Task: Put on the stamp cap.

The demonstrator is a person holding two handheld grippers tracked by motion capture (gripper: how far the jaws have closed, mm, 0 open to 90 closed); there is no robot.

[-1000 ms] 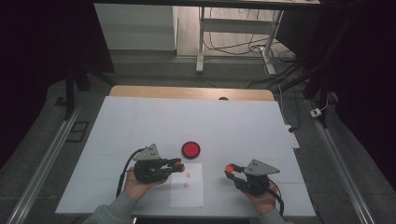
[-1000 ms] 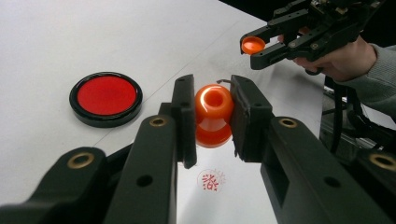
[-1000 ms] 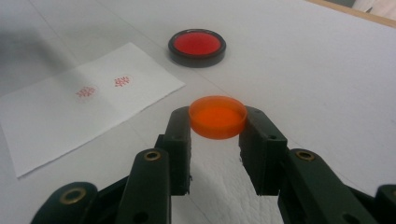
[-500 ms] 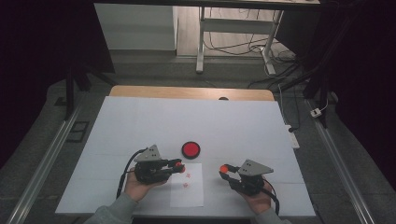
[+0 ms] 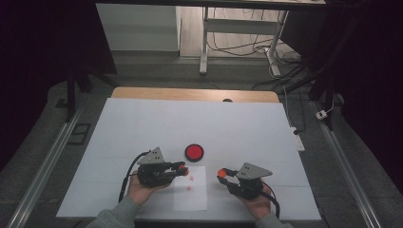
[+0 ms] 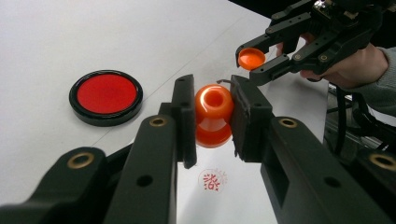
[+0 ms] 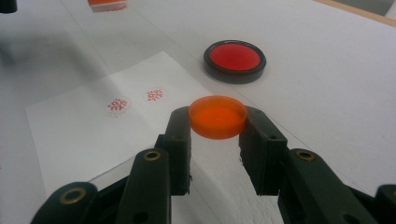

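In the high view, a person's two hands are coming in from the bottom edge over the white table [image 5: 142, 123], each one holding a claw. The left claw [image 5: 182, 168] is gripping an orange stamp [image 5: 183, 170] just above the upper left part of a paper [image 5: 197, 199] that is lying flat on the table and bearing two red prints [image 5: 190, 184]. The right claw [image 5: 222, 173] is pinching an orange cap [image 5: 220, 173] just off the paper's right edge, apart from the stamp. A round ink pad [image 5: 194, 152] is sitting on the table just beyond the paper, between the two claws. In the left gripper view, the left claw [image 6: 212, 119] is clenching the stamp [image 6: 213, 114] between its jaws, hollow end facing the camera, above a red print [image 6: 212, 179]; the ink pad [image 6: 106, 97] is lying to the left, and the right claw [image 6: 254, 60] is holding the cap [image 6: 251, 58] farther off. In the right gripper view, the right claw [image 7: 217, 128] is clamping the cap [image 7: 217, 116] by its rim, open side up, above the paper's [image 7: 70, 135] edge; the two prints [image 7: 135, 99] are showing on the paper, and the ink pad [image 7: 235, 60] is sitting beyond.
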